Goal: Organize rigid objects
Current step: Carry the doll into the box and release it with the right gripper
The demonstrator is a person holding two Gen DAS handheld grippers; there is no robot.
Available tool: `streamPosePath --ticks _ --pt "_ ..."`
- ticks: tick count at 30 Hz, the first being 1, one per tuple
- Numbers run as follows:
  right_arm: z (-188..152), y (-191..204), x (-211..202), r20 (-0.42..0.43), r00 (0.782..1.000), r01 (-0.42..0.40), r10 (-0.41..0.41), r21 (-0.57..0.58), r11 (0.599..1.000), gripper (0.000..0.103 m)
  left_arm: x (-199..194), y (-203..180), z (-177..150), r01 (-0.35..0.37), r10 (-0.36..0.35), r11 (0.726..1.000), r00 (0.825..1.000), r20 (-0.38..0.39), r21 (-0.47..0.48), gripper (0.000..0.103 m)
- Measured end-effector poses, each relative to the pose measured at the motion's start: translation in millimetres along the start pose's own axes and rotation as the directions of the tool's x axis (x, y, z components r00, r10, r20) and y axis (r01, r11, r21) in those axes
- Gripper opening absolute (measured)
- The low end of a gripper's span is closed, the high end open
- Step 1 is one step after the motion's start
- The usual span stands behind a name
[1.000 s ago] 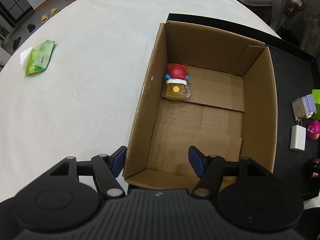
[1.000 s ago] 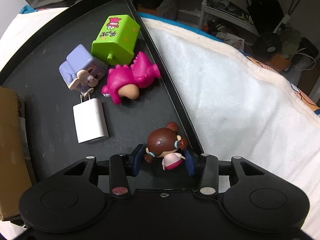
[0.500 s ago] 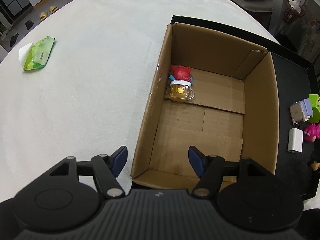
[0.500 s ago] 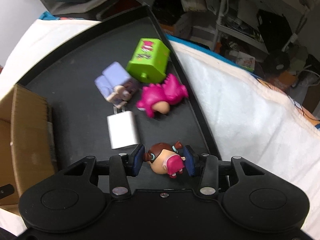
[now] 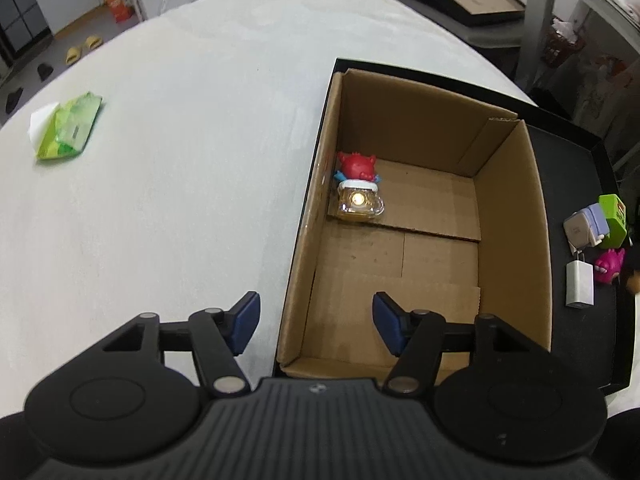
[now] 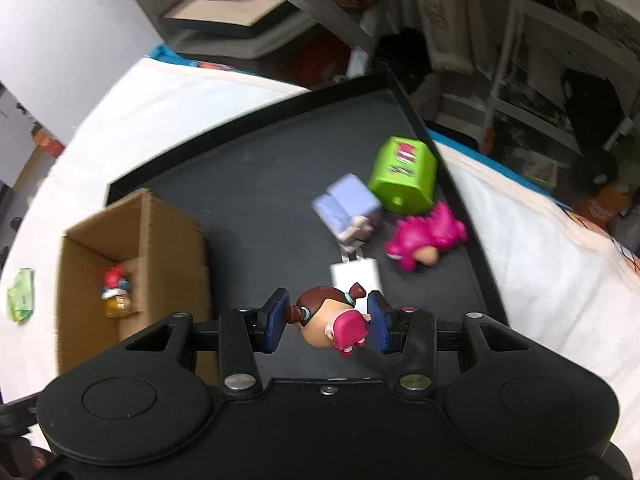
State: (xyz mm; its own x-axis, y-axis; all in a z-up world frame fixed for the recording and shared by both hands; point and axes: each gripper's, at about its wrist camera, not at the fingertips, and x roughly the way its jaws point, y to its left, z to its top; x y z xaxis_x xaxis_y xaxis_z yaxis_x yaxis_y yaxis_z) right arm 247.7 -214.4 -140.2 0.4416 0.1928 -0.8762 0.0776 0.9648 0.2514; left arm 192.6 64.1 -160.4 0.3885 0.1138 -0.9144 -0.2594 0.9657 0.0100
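Right gripper (image 6: 328, 322) clamped on plastic doll (image 6: 330, 320), lifted off black tray (image 6: 256, 184). Ahead of it: white charger (image 6: 354, 274), pink dinosaur (image 6: 424, 236), green cube (image 6: 404, 180). Cardboard box (image 6: 172, 232) to its left. Left gripper (image 5: 316, 322) apart, jaws just narrowed slightly, empty, straddling box wall.

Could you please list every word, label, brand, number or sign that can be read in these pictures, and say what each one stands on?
None can be read.
Green toy block: a pink-and-dark printed label on top, too blurred to read.
Green packet on the white cloth: a pale label, too small to read.
Orange carton on the floor: print too small to read.
Cardboard box: no print visible.
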Motion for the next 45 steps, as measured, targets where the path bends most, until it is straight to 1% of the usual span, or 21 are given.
streamPosePath --ticks 3,6,7,8,10,11,13,14,16,17,25,29,35,39,42,45 --pt "2 14 -5 0.014 0.999 -0.052 0.053 -0.027 0.998 0.042 0 2 -2 0.014 -0.014 1.0 1.0 0.012 0.0 0.058" --pt "4 31 -11 0.026 0.996 -0.082 0.084 -0.062 0.995 0.042 0 7 -2 0.026 -0.026 1.0 0.999 0.022 -0.016 0.054" --pt "4 36 -12 0.029 0.996 -0.088 0.09 -0.07 0.994 0.042 0 9 -1 0.033 -0.032 0.999 0.999 0.022 -0.022 0.049" --pt "4 41 -14 0.031 0.995 -0.095 0.097 -0.076 0.993 0.042 0 11 -1 0.043 -0.042 0.999 0.999 0.019 -0.029 0.046" --pt "4 51 -16 0.033 0.994 -0.106 0.109 -0.093 0.99 0.042 2 16 -2 0.059 -0.059 0.997 0.998 0.011 -0.046 0.032" --pt "4 56 -17 0.033 0.993 -0.108 0.112 -0.103 0.989 0.042 3 18 -3 0.067 -0.067 0.996 0.998 0.005 -0.054 0.029" --pt "4 64 -19 0.037 0.992 -0.115 0.121 -0.123 0.986 0.042 4 22 -4 0.076 -0.077 0.995 0.997 -0.007 -0.071 0.019" --pt "5 69 -19 0.039 0.991 -0.119 0.126 -0.134 0.984 0.042 4 23 -5 0.084 -0.085 0.994 0.996 -0.01 -0.074 0.017" --pt "6 78 -21 0.042 0.989 -0.134 0.141 -0.154 0.979 0.042 4 26 -6 0.122 -0.125 0.989 0.992 -0.023 -0.082 0.012" --pt "7 82 -21 0.042 0.988 -0.139 0.147 -0.163 0.977 0.042 4 28 -7 0.138 -0.14 0.987 0.99 -0.029 -0.082 0.012" --pt "7 119 -12 0.021 0.988 -0.142 0.151 -0.223 0.964 0.042 2 33 -8 0.169 -0.17 0.983 0.985 -0.012 -0.069 0.012" --pt "5 135 -7 0.008 0.99 -0.135 0.141 -0.249 0.959 0.042 2 41 -8 0.18 -0.18 0.98 0.984 0.009 -0.09 0.012" --pt "5 154 1 -0.005 0.994 -0.106 0.109 -0.282 0.954 0.042 3 45 -6 0.196 -0.196 0.975 0.981 0.01 -0.1 0.013" --pt "6 168 1 0.004 0.995 -0.096 0.102 -0.319 0.943 0.042 3 45 -7 0.199 -0.199 0.976 0.98 0.012 -0.092 0.013" --pt "10 179 2 0.013 0.994 -0.1 0.111 -0.344 0.934 0.043 3 46 -7 0.203 -0.203 0.975 0.979 0.013 -0.09 0.013" --pt "13 186 1 0.048 0.993 -0.084 0.109 -0.363 0.928 0.044 3 47 -7 0.206 -0.206 0.974 0.979 0.011 -0.091 0.013"
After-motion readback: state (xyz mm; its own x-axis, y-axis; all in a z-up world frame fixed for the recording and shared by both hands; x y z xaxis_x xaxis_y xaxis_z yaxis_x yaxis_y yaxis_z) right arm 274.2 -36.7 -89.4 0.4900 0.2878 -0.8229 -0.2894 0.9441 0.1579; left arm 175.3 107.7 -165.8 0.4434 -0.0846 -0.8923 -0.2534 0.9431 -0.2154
